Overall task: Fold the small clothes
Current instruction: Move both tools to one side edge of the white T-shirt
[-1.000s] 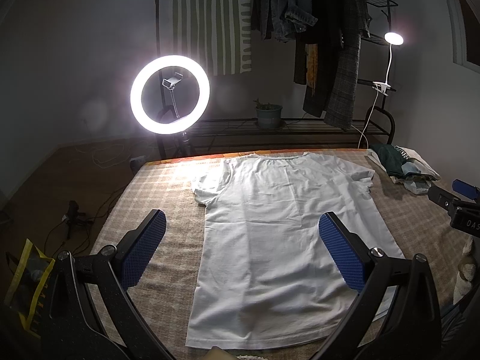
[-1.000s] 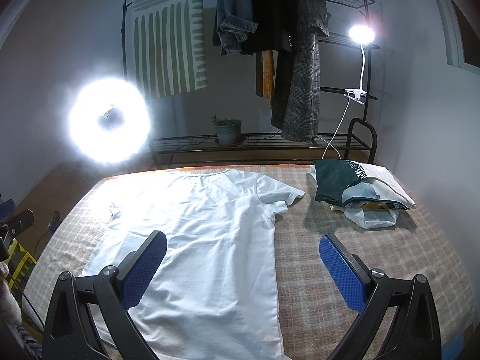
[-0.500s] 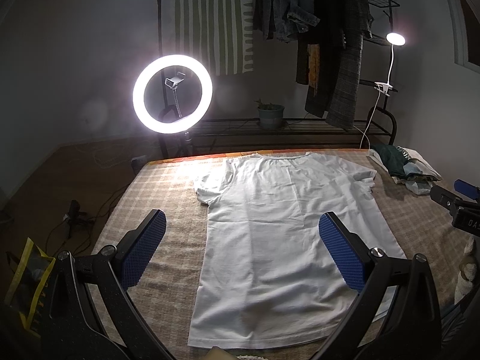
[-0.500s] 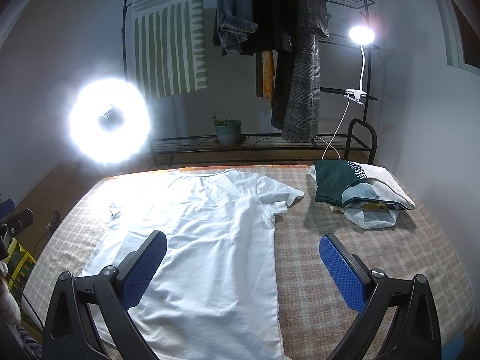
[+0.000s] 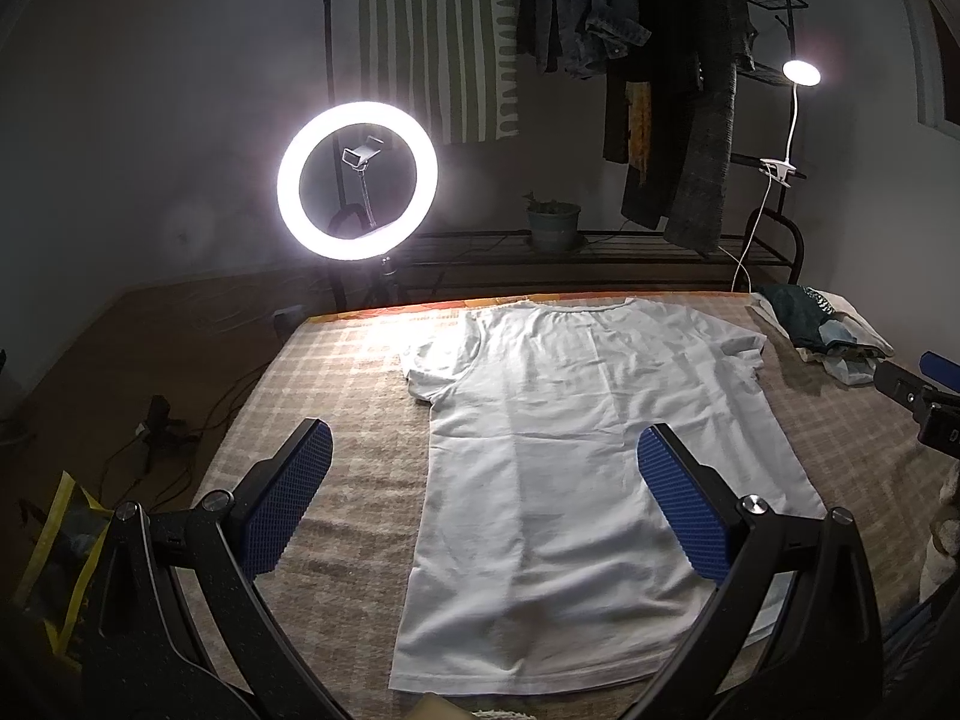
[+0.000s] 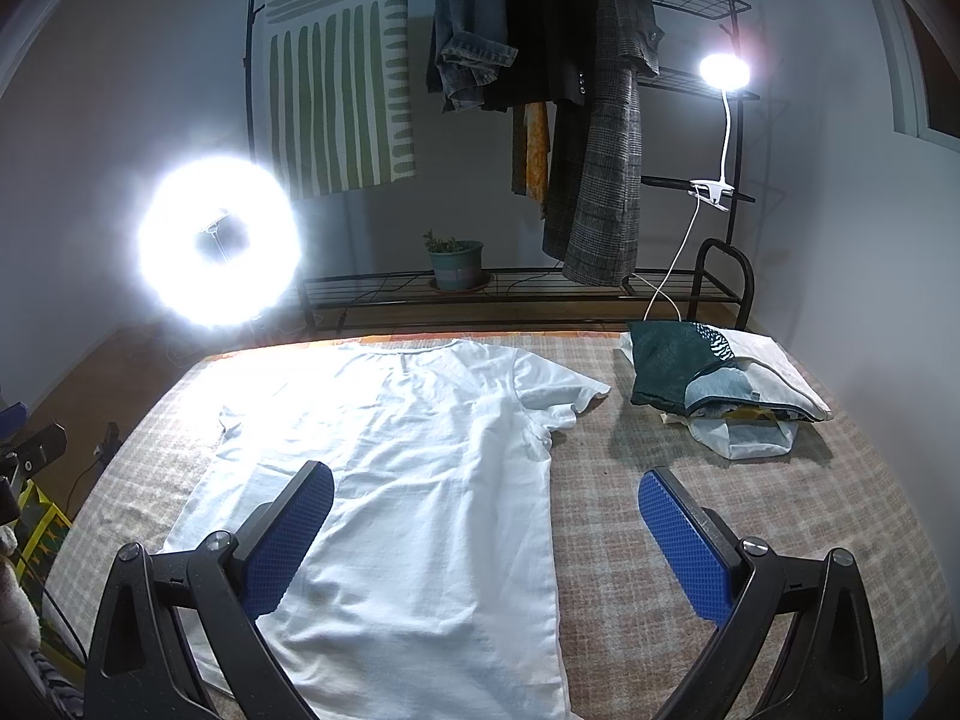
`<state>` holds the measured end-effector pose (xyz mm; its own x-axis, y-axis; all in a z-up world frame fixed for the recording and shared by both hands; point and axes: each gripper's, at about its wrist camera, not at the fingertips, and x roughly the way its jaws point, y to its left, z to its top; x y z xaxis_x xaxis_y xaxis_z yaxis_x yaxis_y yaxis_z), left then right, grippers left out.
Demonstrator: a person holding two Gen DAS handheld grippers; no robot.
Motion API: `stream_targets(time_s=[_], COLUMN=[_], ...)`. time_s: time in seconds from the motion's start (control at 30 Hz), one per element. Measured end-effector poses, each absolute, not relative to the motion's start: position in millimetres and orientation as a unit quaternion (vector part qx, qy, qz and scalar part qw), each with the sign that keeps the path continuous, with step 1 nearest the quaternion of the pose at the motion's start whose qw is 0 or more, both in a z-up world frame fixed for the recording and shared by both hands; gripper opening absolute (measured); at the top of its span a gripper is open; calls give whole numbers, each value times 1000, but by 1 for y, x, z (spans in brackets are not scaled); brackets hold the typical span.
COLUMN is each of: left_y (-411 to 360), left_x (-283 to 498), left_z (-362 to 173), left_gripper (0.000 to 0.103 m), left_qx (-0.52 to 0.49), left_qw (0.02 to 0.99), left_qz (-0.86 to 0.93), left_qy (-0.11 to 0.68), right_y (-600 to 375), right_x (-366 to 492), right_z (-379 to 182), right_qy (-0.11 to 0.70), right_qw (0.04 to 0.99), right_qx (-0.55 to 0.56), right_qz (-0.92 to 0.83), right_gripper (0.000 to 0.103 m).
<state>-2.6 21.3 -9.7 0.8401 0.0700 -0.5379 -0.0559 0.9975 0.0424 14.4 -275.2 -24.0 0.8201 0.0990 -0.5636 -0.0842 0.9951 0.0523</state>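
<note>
A white T-shirt [image 5: 576,450] lies spread flat on the checked beige bed cover [image 5: 336,396], collar at the far edge, hem toward me. It also shows in the right wrist view [image 6: 420,480]. My left gripper [image 5: 480,498] is open and empty, held above the shirt's lower left part. My right gripper [image 6: 486,534] is open and empty, above the shirt's right side edge. The right gripper's tip [image 5: 924,396] shows at the right edge of the left wrist view.
A pile of folded clothes [image 6: 714,384] lies at the far right of the bed. A ring light [image 5: 357,180] stands past the far left corner. A clothes rack [image 6: 558,120], a plant pot [image 6: 456,261] and a clip lamp [image 6: 723,72] stand behind the bed.
Both views have shifted only slightly. The shirt lies the same and both grippers stay open.
</note>
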Motion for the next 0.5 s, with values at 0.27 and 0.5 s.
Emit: stream_targets(time_s=[0.27, 0.5], left_y=[42, 71], left_x=[-2, -8], left_z=[-20, -45], left_gripper=[103, 98], left_qx=[0, -7], left_qw=[956, 949], left_qz=[51, 65], left_qy=[289, 310], right_y=[-267, -259], right_x=[24, 41], right_z=[-24, -27], right_qy=[307, 308], right_qw=[949, 944], right_qx=[33, 58], right_qz=[70, 102], right_gripper=[103, 103])
